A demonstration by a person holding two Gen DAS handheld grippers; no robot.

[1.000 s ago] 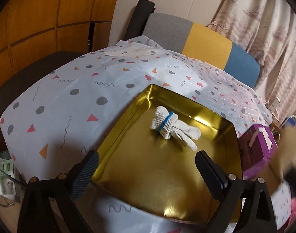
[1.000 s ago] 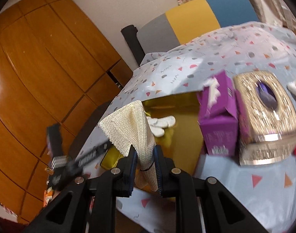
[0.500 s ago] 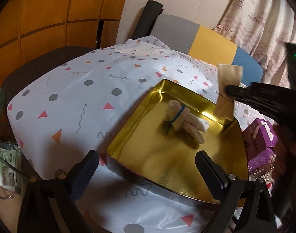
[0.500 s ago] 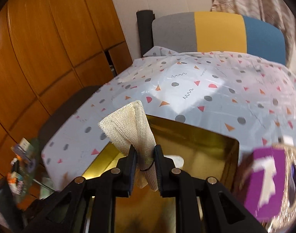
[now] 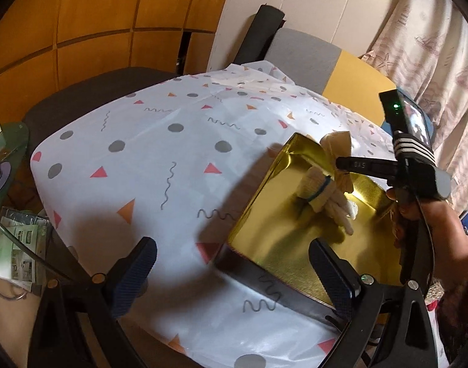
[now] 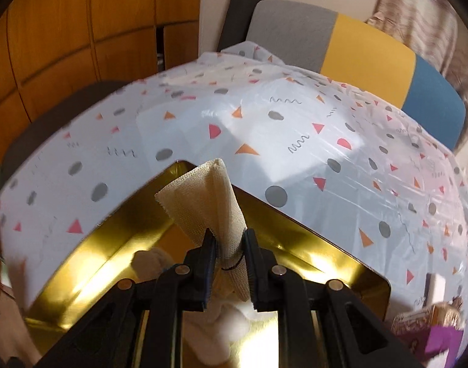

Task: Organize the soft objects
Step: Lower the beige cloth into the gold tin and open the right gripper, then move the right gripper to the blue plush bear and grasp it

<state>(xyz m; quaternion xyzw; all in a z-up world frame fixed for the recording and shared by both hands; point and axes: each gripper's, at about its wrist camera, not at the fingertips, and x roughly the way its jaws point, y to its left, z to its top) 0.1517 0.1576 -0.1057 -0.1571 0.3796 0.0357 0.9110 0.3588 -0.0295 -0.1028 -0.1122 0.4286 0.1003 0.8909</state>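
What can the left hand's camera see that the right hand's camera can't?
Only the left wrist view shows the whole right gripper from the side, the hand holding it, and the empty, open left gripper. Only the right wrist view shows the purple box and the black band around the held cloth. Both show the beige mesh cloth pinched in the right fingers, the bundled white gloves, the gold tray and the patterned tablecloth.

Your cream mesh cloth bundle (image 6: pixel 212 205), tied with a thin black band, hangs above the gold tray (image 5: pixel 283 254). Inside the tray, toward its two o'clock corner, lies a white glove bundle (image 5: pixel 324 196) with a blue band
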